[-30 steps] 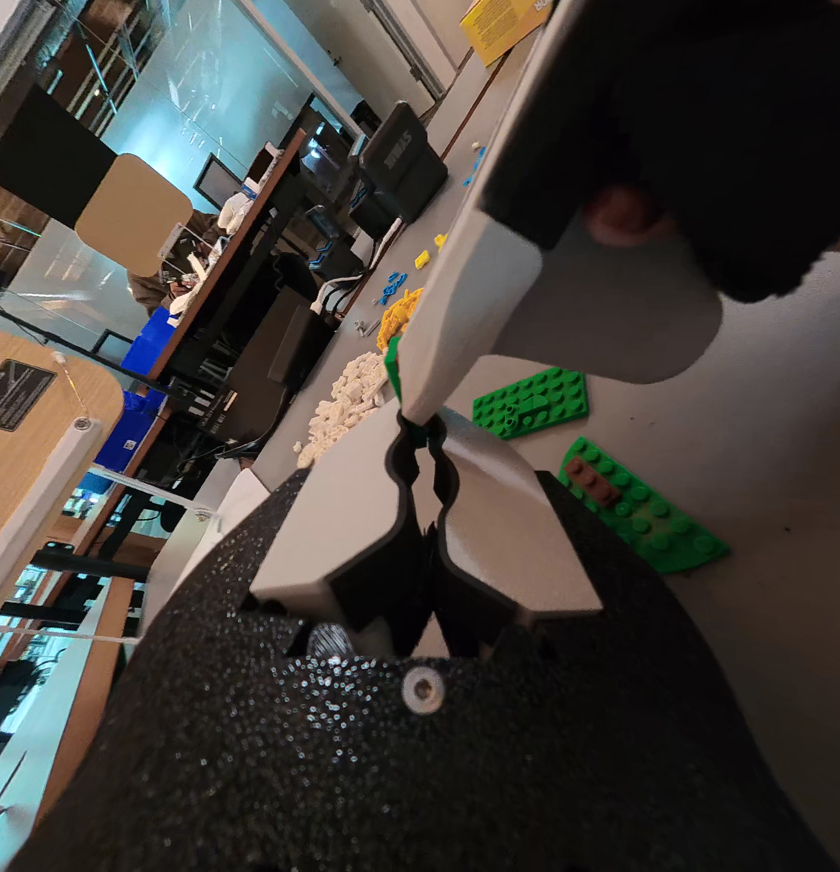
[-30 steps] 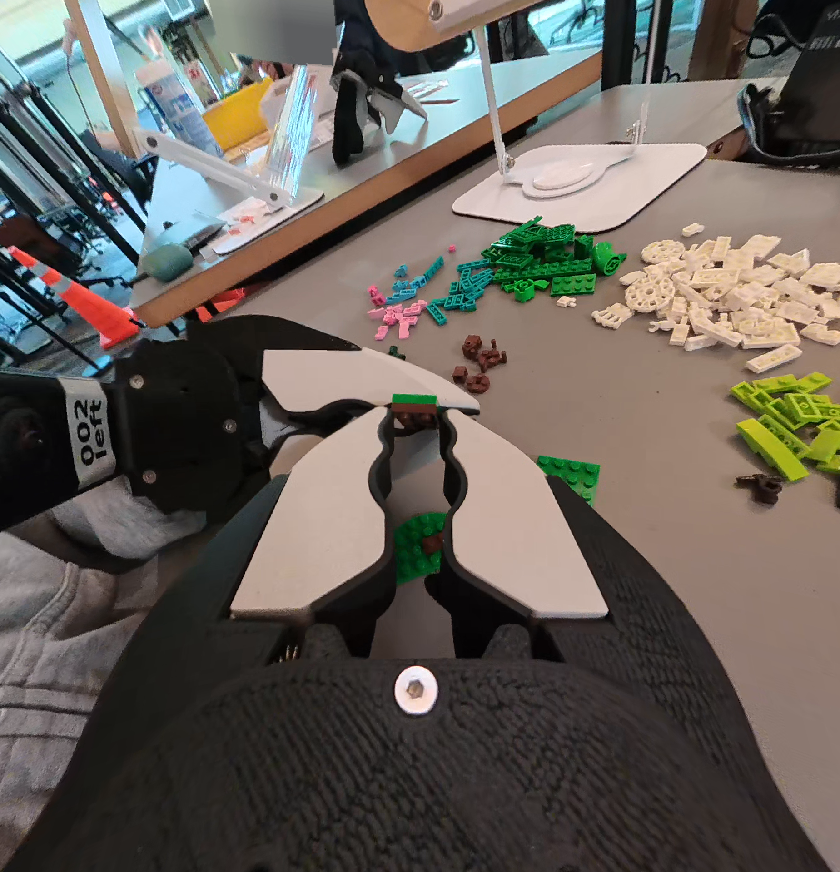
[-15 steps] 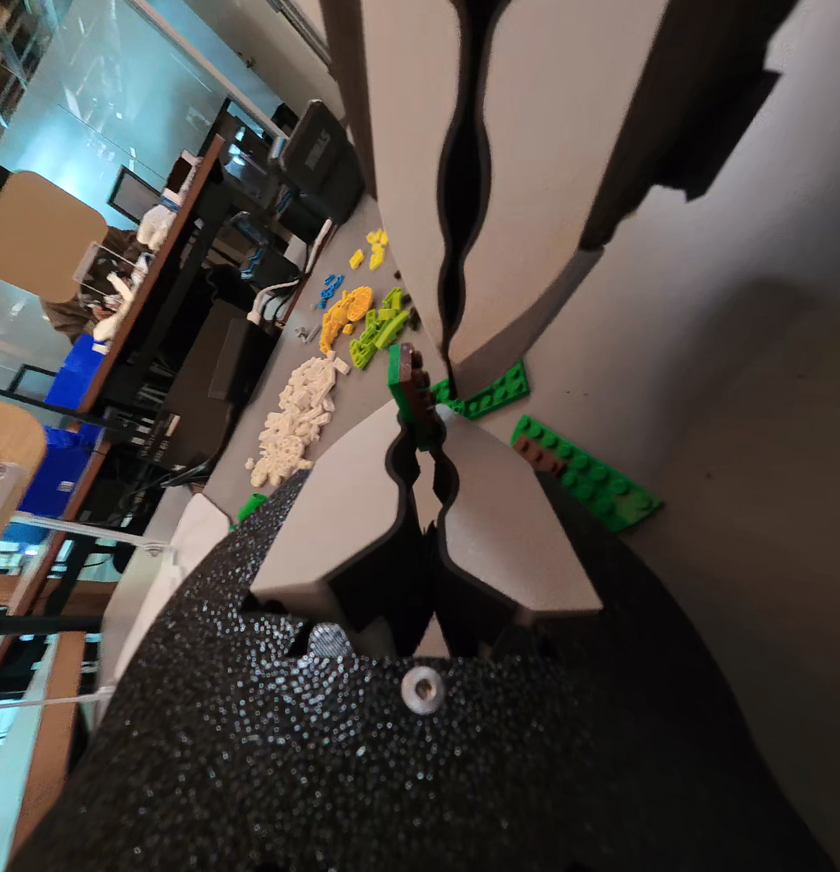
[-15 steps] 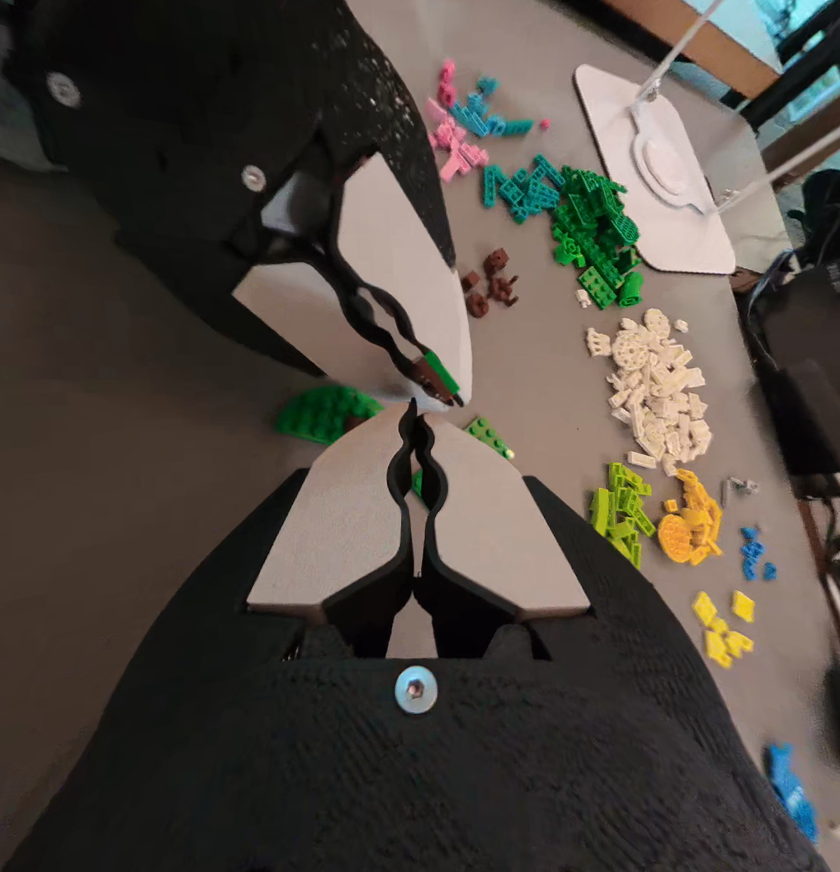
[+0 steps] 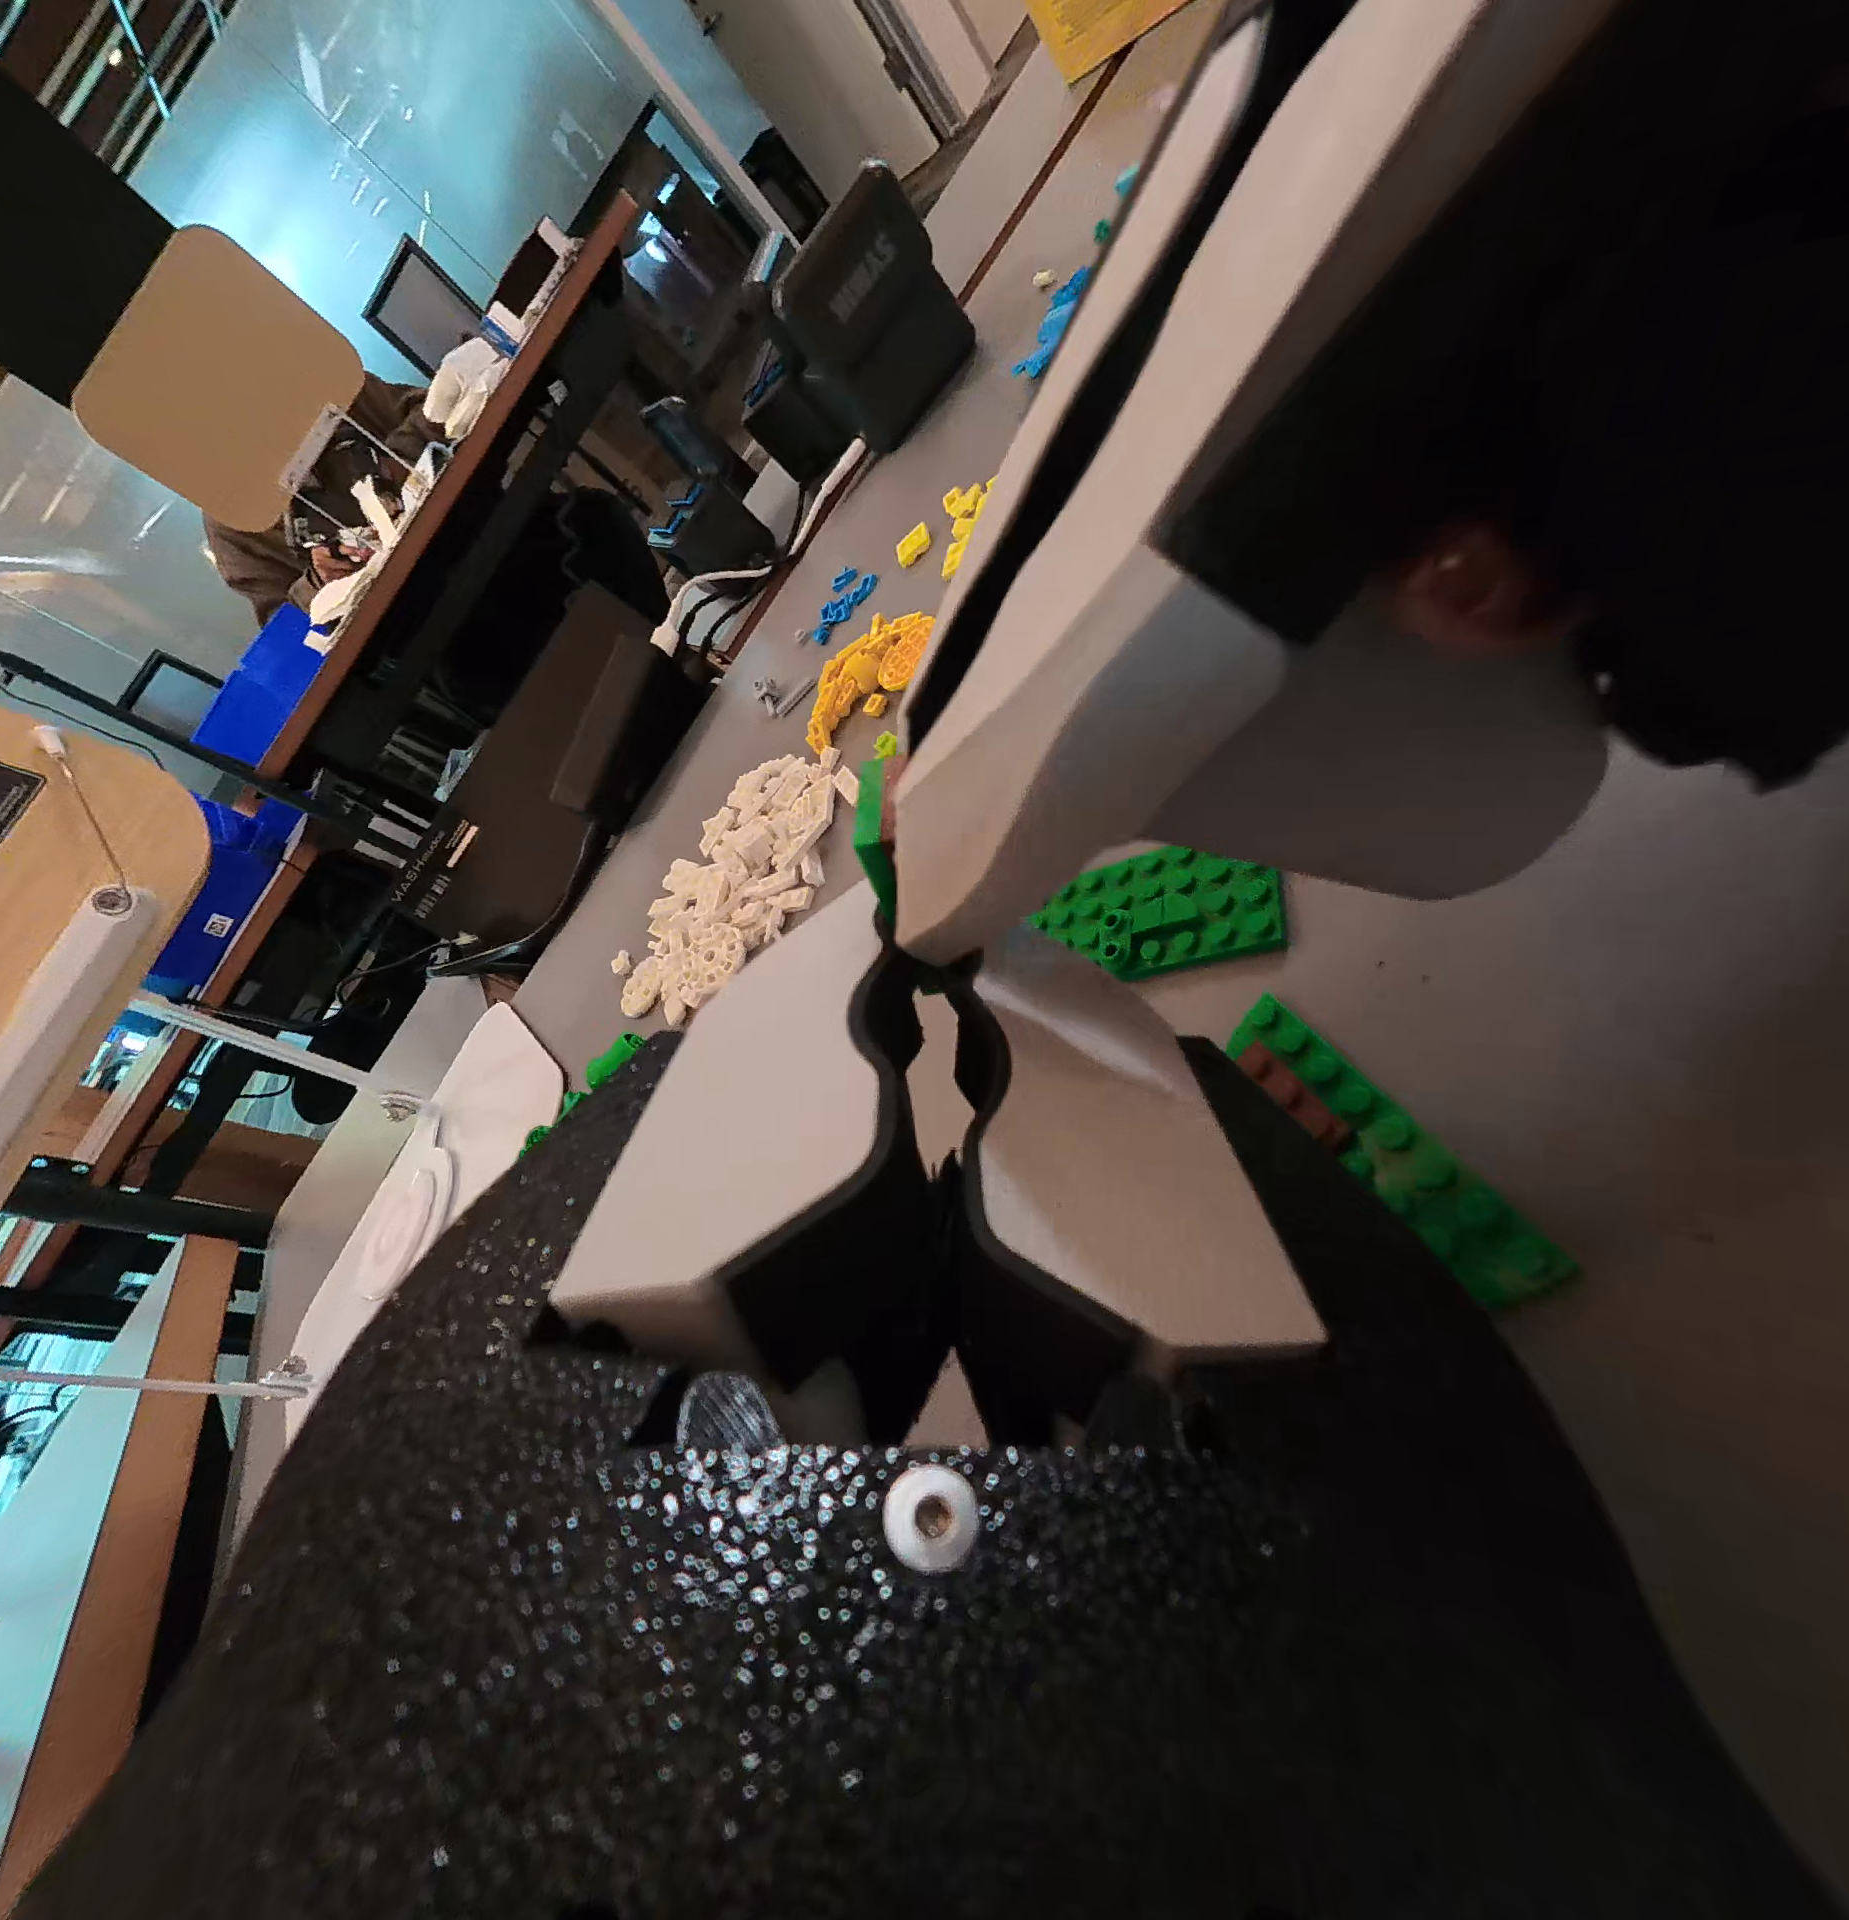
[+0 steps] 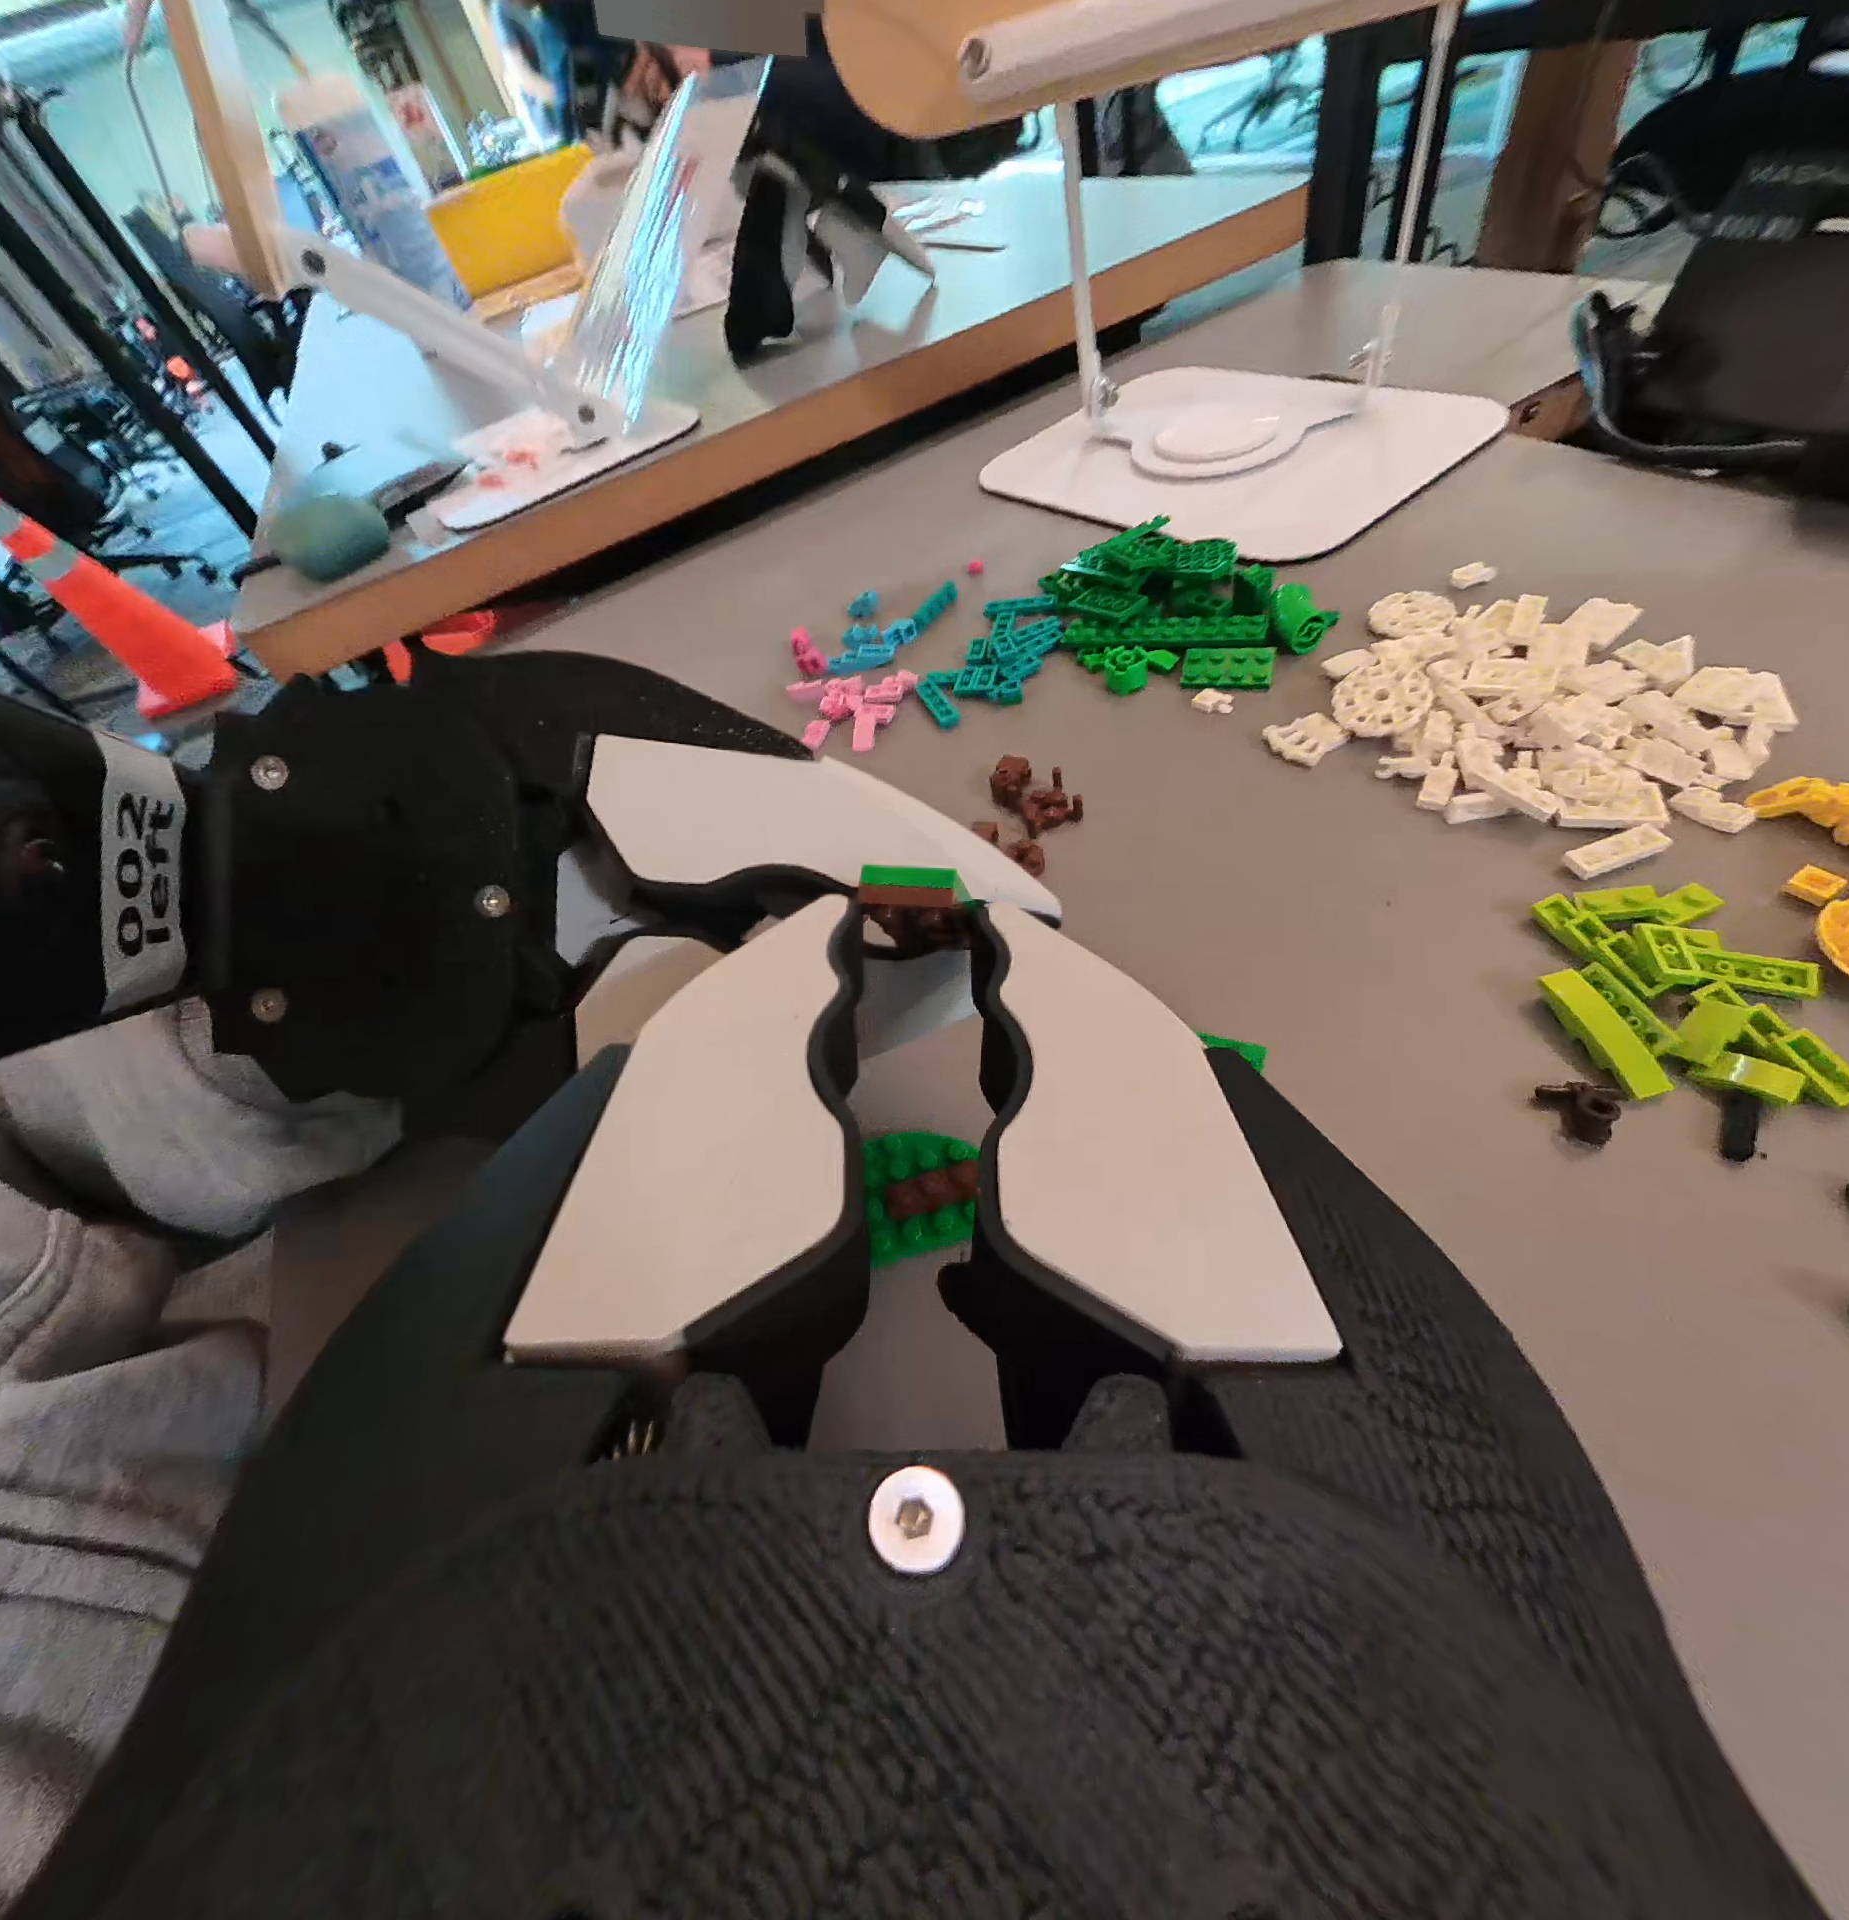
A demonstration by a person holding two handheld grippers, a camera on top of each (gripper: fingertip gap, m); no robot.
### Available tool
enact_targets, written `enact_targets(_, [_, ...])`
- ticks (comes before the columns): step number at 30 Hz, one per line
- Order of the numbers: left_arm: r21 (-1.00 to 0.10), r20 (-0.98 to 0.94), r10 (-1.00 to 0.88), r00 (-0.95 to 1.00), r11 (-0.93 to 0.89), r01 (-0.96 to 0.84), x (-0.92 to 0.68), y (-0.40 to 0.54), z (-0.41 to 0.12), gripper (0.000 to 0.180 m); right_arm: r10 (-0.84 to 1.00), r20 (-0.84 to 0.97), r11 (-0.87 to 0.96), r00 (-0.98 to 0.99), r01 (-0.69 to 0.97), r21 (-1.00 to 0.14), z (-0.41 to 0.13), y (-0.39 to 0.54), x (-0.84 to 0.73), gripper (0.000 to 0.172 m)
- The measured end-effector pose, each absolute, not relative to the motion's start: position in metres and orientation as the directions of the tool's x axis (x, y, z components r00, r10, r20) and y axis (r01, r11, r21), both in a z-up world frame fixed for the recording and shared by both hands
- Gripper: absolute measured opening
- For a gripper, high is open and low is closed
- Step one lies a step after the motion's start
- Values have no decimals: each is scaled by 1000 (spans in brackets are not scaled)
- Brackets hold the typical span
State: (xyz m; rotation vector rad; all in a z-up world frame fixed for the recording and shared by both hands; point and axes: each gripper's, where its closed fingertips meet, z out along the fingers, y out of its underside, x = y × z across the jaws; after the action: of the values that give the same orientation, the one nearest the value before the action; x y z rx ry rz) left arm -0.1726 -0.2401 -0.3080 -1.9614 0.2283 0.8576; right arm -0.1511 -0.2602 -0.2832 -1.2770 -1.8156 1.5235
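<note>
Between both tips at 12 o'clock | left gripper clamps green plate | right gripper narrow, pinching brown piece | press squarely.

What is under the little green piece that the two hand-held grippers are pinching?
A brown plate is stuck flat beneath the green piece, with brown studs below it. The gripper fingers cover the rest.

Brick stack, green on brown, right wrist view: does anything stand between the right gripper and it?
Nothing visible does. The fingertips of the right gripper flank the brown underside of the brick stack, no gap showing. The left gripper holds the stack by its green plate.
</note>
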Motion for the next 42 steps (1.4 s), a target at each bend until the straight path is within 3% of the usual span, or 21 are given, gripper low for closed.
enact_targets(4, [-689,-650,175,739,-545,-477,-172,-240,-309,3,877,-148,10,-458,325,-946,-284,-256,-153,15])
enact_targets(7, [-647,-674,108,731,-564,-513,-167,-240,-317,3,844,105,285,-525,275,-918,-293,-256,-149,14])
enact_targets(11, [-618,-680,36,732,-565,-546,-162,-239,-322,3,676,424,624,-603,163,-764,-301,-255,-142,8])
enact_targets(14, [-637,-652,18,758,-556,-535,-159,-239,-322,3,509,618,813,-600,98,-574,-310,-241,-142,0])
enact_targets(17, [-670,-597,17,802,-560,-487,-157,-237,-324,3,547,494,748,-676,129,-651,-313,-246,-134,0])
enact_targets(19, [-731,-479,6,878,-557,-395,-156,-237,-327,3,560,550,743,-619,82,-664,-302,-240,-139,0])
enact_targets(23, [-882,-180,10,984,-445,-156,-160,-236,-307,3,512,747,810,-425,-49,-584,-278,-224,-145,23])
enact_targets(26, [-947,-139,137,981,-307,-91,-183,-240,-285,3,471,857,871,-209,-45,-489,-266,-202,-151,37])
enact_targets(27, [-957,-144,180,973,-274,-91,-190,-242,-282,3,487,863,869,-132,-29,-495,-261,-194,-152,42])
enact_targets(29, [-973,-132,228,965,-218,-82,-195,-244,-279,3,608,792,792,-58,-36,-610,-257,-190,-153,46])
enact_targets(31, [-982,-122,264,957,-172,-78,-197,-246,-277,3,759,646,645,-84,-41,-763,-259,-194,-155,50])
enact_targets(34, [-996,-86,315,945,-56,-72,-201,-249,-266,3,887,442,438,-134,-64,-897,-255,-200,-160,49])
enact_targets(38, [-994,30,218,975,108,7,-188,-247,-252,3,962,223,217,-158,-57,-975,-254,-199,-165,42])
enact_targets(42, [-988,27,273,962,153,-16,-194,-249,-250,3,974,186,181,-126,-48,-982,-264,-195,-161,39])
